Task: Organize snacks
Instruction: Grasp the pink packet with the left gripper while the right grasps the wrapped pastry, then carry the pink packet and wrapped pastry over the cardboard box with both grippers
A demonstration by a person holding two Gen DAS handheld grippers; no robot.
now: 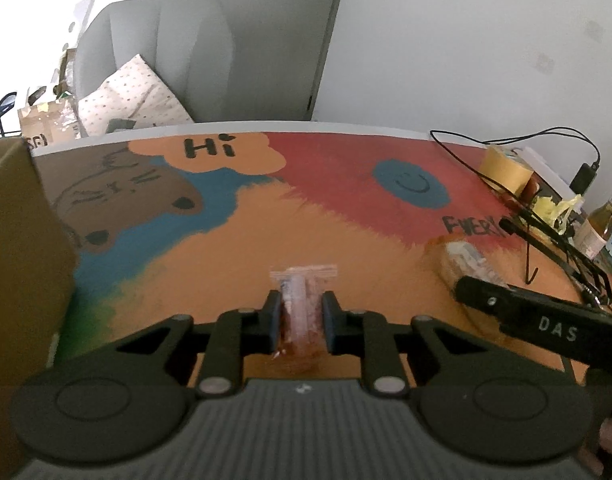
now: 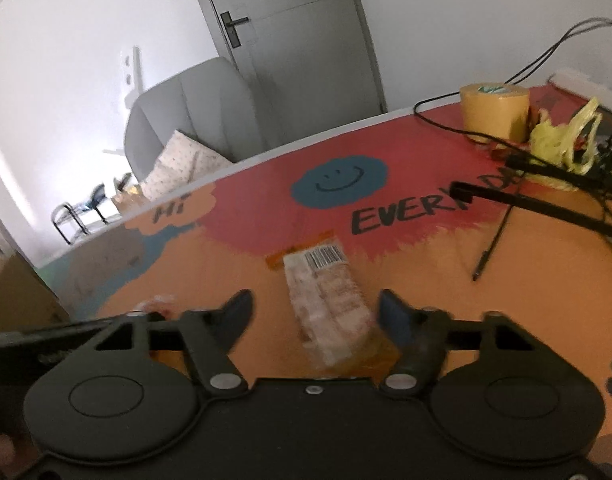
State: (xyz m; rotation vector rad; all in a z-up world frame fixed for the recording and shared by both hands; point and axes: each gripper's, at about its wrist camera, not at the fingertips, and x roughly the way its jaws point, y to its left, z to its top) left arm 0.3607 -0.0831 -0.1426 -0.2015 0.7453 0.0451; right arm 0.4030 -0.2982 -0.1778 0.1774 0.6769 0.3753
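Between left tongs (image 1: 299,320): clear snack packet (image 1: 301,312), reddish-brown contents.

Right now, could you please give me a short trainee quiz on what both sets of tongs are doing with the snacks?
1. True or false: the left tongs are shut on the small clear snack packet.
2. What lies between the right tongs? A) roll of tape B) barcoded snack packet C) bottle
3. Which painted word sits at the table's far edge, beside the bear?

Key: 1 true; 2 B, pads not pressing; 3 "Hi".
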